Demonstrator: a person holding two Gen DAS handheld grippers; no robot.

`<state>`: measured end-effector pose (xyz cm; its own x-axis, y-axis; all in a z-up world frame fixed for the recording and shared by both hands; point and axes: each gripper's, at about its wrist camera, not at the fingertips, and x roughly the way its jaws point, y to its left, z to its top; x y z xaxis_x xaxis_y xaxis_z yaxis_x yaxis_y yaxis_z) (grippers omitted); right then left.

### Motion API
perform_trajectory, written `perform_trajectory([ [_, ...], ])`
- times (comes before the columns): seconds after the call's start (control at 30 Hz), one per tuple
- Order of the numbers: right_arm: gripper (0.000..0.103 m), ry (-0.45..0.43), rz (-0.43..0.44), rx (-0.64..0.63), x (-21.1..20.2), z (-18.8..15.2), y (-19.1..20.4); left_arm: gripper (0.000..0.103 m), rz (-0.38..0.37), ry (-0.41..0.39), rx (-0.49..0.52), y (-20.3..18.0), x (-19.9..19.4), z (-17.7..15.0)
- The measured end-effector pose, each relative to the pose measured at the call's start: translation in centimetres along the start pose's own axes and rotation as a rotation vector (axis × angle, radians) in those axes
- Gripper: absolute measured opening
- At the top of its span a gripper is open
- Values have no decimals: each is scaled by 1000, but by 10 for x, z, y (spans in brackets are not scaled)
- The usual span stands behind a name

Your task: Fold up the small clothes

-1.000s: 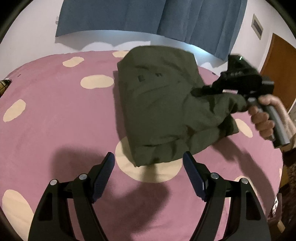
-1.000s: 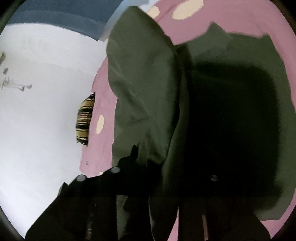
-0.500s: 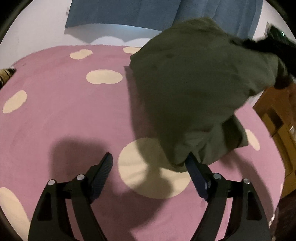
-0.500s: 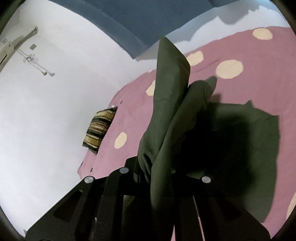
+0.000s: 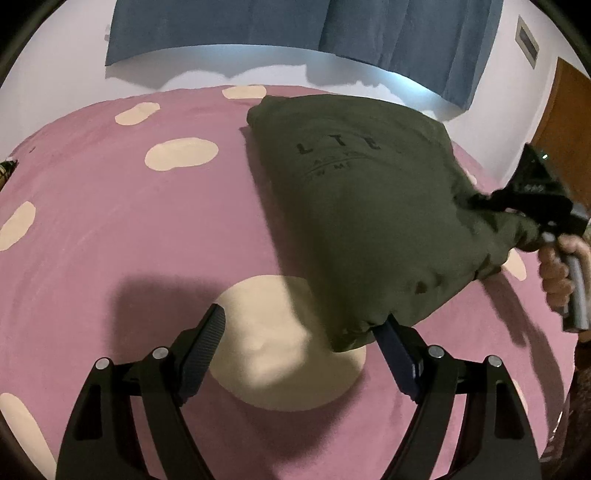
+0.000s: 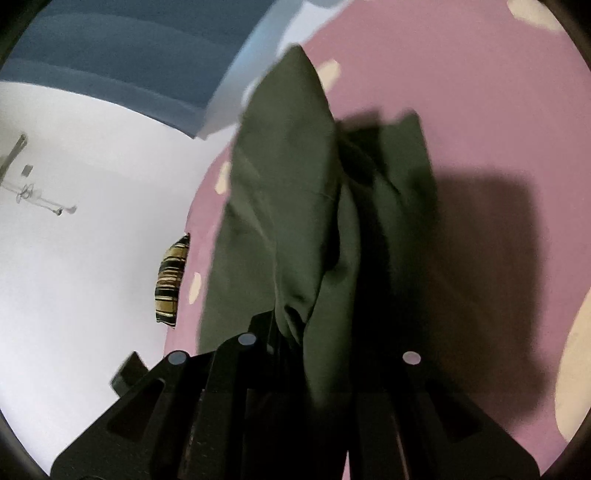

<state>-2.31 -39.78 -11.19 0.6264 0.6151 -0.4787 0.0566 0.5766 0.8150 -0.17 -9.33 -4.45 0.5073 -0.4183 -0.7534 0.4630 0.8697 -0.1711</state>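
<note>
Left tongs (image 5: 299, 332), seen from their own camera, are pointing steeply downward over the bed (image 5: 110, 229), whose pink cover is carrying cream spots; the two jaws are standing wide apart with nothing gripped between them, and the right-hand jaw tip is lying under the near lower corner of the olive-green garment (image 5: 362, 206), though contact cannot be told. The garment is hanging partly raised off the bed, its printed face showing dark lettering, its far edge lying on the cover and its right side being drawn up into a bunch. Right tongs (image 5: 484, 201) are entering from the right edge, tilted somewhat downward, with the jaws pinched together on that bunched fabric; a hand (image 5: 561, 269) is wrapping its fingers around the grey handle below them. In the right wrist view the clamped cloth (image 6: 295, 229) is rising from between the closed jaws (image 6: 306, 332) and draping forward toward the bed, throwing a dark shadow on the cover. A striped cushion (image 6: 171, 284) is lying at the bed's edge by the white wall, and a blue curtain (image 5: 295, 26) is hanging behind the bed.
</note>
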Motion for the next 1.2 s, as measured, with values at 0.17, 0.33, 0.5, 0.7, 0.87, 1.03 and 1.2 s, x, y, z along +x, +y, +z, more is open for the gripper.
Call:
perform_trajectory([
  [0.17,10,6,72,77,10,-3,-28,81,15,6,9,-2,3,1],
  [0.33,34,0,98,73,-12,-5,-18,81,26,14,-1,0,4,1],
  [0.5,58,-29,75,34,-48,-23,-6,81,4,29,-39,4,6,0],
  [0.7,59,-46,81,25,-65,-46,-3,81,7,34,-42,4,7,-1],
  [0.87,33,-40,6,4,-58,-49,-7,81,11,41,-50,3,8,0],
  [1.03,19,-26,-32,63,-41,-51,-34,82,10,51,-52,2,12,-1],
  [1.2,16,-36,-28,65,-34,-53,-45,83,9,62,-72,4,16,-1],
])
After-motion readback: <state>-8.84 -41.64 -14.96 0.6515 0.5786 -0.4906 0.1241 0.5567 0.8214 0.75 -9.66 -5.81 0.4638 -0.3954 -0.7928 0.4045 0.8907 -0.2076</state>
